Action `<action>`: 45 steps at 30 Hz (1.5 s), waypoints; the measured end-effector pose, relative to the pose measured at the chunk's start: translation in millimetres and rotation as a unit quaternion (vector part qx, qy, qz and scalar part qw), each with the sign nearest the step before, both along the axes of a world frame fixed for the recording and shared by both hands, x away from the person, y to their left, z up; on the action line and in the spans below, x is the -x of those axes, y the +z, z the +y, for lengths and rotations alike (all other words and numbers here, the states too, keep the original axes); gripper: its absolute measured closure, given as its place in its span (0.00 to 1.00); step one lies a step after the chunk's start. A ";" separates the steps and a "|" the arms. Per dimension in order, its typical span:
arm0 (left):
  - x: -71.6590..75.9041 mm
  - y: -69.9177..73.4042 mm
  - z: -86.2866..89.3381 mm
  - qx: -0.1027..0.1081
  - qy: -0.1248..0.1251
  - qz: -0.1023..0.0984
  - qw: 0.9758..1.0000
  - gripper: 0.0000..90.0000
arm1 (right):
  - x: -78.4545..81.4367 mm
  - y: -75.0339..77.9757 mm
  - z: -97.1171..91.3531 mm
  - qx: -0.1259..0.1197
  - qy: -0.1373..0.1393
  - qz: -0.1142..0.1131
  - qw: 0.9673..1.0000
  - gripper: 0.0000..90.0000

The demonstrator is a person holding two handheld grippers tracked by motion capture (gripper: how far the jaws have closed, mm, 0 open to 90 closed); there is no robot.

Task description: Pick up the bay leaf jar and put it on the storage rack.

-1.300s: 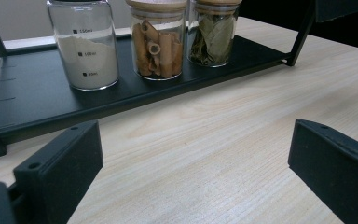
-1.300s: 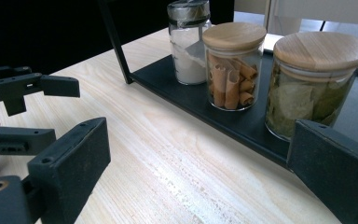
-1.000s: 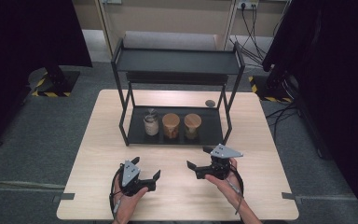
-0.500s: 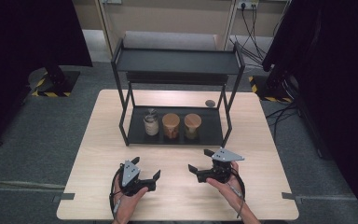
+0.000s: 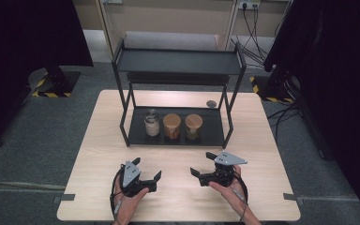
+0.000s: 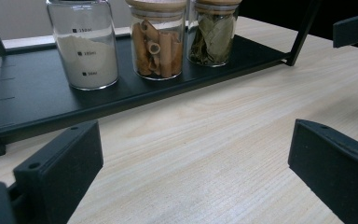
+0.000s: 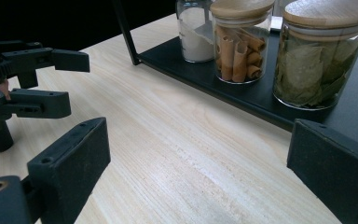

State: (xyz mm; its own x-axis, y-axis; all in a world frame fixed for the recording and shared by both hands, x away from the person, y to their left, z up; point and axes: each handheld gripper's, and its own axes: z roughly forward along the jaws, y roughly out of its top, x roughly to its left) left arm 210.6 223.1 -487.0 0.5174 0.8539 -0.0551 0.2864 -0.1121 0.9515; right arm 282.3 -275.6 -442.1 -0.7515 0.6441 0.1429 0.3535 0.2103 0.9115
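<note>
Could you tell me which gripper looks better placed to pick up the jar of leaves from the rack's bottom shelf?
Probably the right gripper: it is open, empty and nearest the jar of leaves, the rightmost on the shelf. The left gripper faces the white-powder jar.

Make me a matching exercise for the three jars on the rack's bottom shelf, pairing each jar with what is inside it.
Column one:
1. left jar
2. middle jar
3. right jar

Column two:
A. dried green leaves
B. white powder
C. tube pasta

The jars stand in a row on the rack's bottom shelf, counted left to right in the high view.

Right pairs: 1-B, 2-C, 3-A.
</note>
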 end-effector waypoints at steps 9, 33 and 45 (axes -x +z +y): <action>-0.2 0.2 -0.2 0.000 0.000 0.001 1.000 0.03 | 3.7 -1.5 -2.9 -0.001 0.001 0.001 1.000 0.07; -0.1 0.1 -0.1 0.000 0.000 0.000 1.000 0.03 | 7.5 -3.4 -5.9 -0.001 0.002 0.004 1.000 0.07; -0.3 0.2 -0.1 0.000 0.000 0.001 1.000 0.03 | 7.7 -3.4 -6.4 -0.001 0.001 0.003 1.000 0.07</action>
